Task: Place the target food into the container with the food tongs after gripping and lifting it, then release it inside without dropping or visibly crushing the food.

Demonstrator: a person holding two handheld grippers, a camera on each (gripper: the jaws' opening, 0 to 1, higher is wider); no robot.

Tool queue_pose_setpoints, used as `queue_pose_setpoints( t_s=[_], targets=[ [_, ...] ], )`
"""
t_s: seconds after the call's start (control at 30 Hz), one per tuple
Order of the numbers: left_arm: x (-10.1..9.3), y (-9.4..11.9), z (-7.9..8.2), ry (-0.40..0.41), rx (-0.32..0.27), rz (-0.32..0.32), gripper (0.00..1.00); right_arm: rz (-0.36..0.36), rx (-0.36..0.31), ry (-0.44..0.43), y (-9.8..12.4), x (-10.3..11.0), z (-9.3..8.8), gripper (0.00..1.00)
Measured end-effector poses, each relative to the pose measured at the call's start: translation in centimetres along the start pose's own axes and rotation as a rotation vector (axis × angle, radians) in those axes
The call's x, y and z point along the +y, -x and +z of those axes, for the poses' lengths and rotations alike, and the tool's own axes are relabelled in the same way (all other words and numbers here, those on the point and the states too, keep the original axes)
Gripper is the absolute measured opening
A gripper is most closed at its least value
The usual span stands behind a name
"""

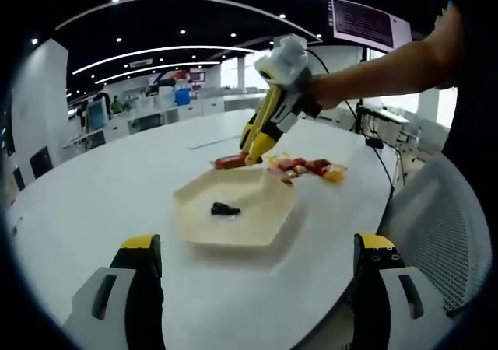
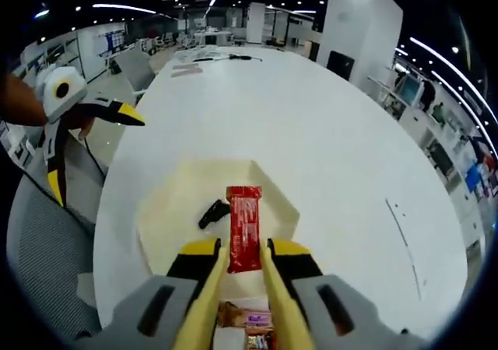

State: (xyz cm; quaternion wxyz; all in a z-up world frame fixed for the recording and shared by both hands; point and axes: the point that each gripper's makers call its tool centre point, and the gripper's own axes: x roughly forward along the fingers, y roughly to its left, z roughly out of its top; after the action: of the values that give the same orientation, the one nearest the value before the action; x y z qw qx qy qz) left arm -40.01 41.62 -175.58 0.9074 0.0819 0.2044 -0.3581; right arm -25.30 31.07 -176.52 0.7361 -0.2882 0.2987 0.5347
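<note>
A red snack packet (image 2: 243, 225) is clamped between the jaws of my right gripper (image 2: 243, 253), which is shut on it; the packet hangs over the near rim of the cream hexagonal tray (image 2: 175, 210). In the left gripper view, the right gripper (image 1: 250, 157) comes in from the right in a person's hand and holds the red packet (image 1: 230, 162) at the far edge of the tray (image 1: 261, 218). A small dark item (image 1: 224, 208) lies inside the tray. My left gripper (image 1: 257, 245) stands open in front of the tray, holding nothing.
Several wrapped snacks (image 1: 307, 167) lie in a pile on the white oval table (image 1: 101, 187) just beyond the tray. A grey mesh chair (image 1: 436, 225) stands at the table's edge. Desks and monitors fill the office behind.
</note>
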Motion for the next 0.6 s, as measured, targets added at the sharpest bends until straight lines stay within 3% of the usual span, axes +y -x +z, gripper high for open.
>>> queue_pose_setpoints(
  t_s=[0.37, 0.6],
  targets=[
    [0.2, 0.1, 0.0, 0.009, -0.001, 0.011, 0.99, 0.025, 0.032, 0.004, -1.7, 0.1, -1.4, 0.23],
    [0.3, 0.1, 0.0, 0.017, -0.001, 0.013, 0.99, 0.03, 0.034, 0.0, -2.5, 0.4, -1.2, 0.23]
  ],
)
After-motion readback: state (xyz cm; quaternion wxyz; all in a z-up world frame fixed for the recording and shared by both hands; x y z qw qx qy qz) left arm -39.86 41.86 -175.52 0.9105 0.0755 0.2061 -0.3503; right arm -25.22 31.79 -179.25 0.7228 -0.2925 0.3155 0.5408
